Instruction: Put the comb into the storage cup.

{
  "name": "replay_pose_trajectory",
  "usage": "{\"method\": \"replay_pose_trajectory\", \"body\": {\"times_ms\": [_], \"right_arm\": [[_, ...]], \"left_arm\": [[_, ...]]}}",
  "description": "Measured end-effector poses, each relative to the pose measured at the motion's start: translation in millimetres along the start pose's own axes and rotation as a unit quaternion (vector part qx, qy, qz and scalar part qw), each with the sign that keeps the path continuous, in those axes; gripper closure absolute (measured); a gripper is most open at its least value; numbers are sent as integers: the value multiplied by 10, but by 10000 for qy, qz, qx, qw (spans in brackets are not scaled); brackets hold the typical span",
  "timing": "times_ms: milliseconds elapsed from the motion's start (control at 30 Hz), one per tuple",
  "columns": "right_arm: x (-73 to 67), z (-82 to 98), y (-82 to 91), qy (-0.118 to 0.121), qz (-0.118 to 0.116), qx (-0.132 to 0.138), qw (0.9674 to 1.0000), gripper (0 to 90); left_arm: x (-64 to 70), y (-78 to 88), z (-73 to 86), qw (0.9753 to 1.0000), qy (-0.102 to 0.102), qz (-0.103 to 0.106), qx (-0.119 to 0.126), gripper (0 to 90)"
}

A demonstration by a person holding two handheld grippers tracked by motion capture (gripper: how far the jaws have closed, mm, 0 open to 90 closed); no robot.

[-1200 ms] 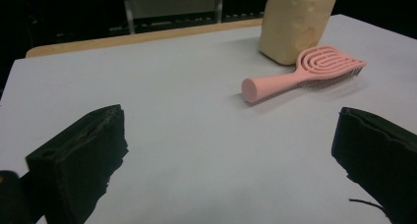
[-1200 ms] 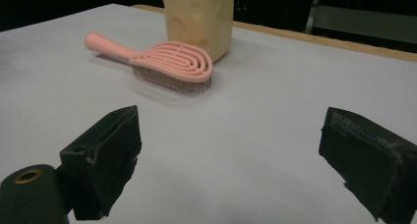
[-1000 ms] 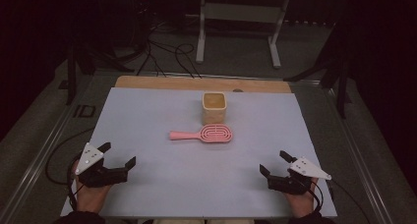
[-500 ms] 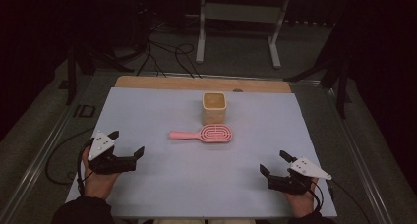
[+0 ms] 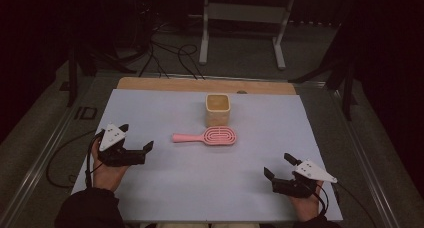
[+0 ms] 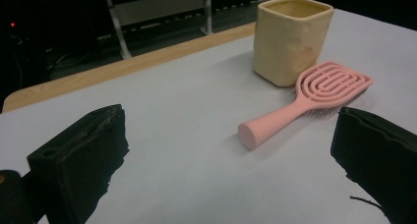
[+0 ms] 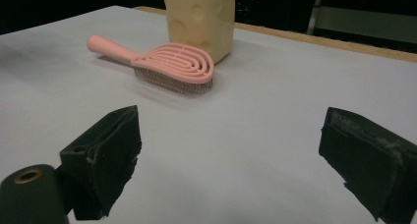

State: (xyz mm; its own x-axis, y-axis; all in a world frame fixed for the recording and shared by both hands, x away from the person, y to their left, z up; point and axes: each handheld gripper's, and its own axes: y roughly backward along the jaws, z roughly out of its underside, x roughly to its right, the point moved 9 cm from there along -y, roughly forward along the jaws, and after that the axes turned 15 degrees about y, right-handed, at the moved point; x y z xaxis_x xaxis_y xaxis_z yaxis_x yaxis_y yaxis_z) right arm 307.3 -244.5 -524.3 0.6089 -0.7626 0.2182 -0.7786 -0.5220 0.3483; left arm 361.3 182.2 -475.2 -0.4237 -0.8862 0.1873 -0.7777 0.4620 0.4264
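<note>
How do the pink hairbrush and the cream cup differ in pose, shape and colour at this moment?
The pink hairbrush lies flat, bristles down, its handle pointing toward the left gripper; the cream cup stands upright with its mouth open upward. The hairbrush is long and low with a slotted oval head; the cup is tall with a squarish rim. Both sit close together mid-table on the pale sheet, untouched, with both grippers open.

Pink hairbrush [image 5: 207, 137] lies flat mid-table, handle toward left gripper [image 5: 135, 139], jaws apart. Yellow cup [image 5: 218, 109] just behind brush. Right gripper [image 5: 277, 166] near front edge, jaws apart.
</note>
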Motion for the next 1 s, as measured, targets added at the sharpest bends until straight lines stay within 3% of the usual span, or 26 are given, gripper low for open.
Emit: {"method": "replay_pose_trajectory", "body": {"times_ms": [500, 767, 1000], "right_arm": [[-12, 17, -26, 3, -55, -30, 10000, 87], [-11, 22, -27, -40, -75, -29, 10000, 86], [-22, 19, -36, -51, -100, -35, 9999, 86]], "left_arm": [[-16, -151, -164, 9999, -111, -70, -85, 0], [8, -291, -202, 9997, -123, -55, -202, 0], [86, -476, -211, 9988, -287, -53, -402, 1]]}}
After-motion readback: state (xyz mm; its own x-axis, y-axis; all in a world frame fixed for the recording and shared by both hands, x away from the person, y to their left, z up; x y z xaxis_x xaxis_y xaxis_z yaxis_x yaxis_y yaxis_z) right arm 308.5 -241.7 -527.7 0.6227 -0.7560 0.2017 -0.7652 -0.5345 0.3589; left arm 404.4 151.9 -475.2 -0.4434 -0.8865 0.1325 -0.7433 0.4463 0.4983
